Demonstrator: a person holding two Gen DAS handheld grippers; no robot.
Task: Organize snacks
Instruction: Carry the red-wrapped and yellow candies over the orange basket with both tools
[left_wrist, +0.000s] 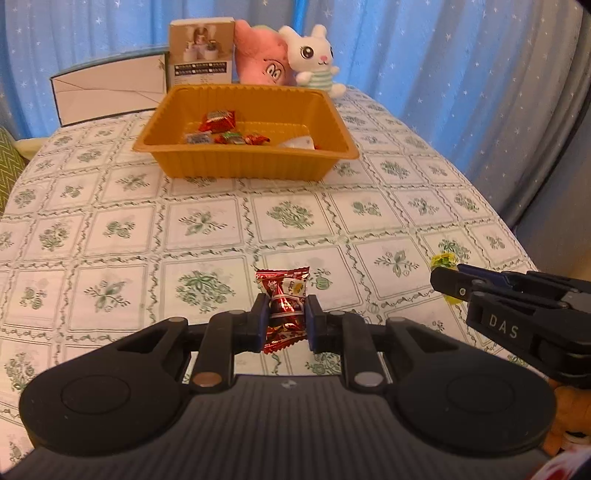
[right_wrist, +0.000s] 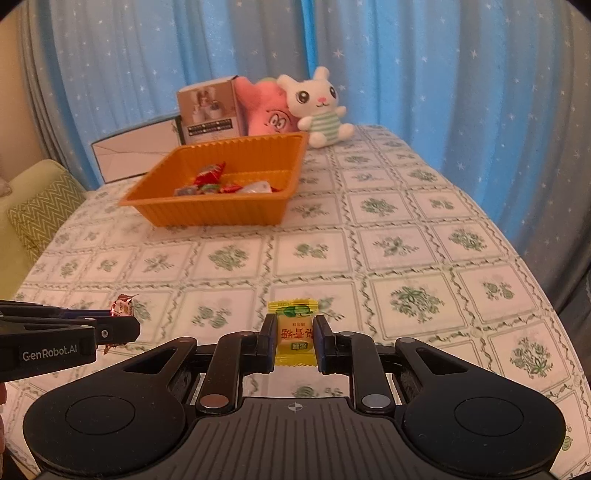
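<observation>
Nearest the viewer, the left gripper is closed on a red foil-wrapped candy, its blue pads pinching the wrapper's middle while both crimped ends stick out. Beside it, the right gripper is likewise closed, on a yellow wrapped candy printed with red characters. Whether the candies rest on the cloth or hang just above it cannot be told. Under them a white tablecloth with green flower squares covers the table. Well beyond, near the far end, sits an orange ribbed tray already holding several wrapped sweets. Behind the tray stand a white box, a small printed carton, a pink plush and a white bunny plush, in front of a blue starry curtain. The risk, in my judgement: slick foil held only by its middle could slip or twist free on the way to the tray, and two grippers arriving together might bump each other or nudge the light tray
</observation>
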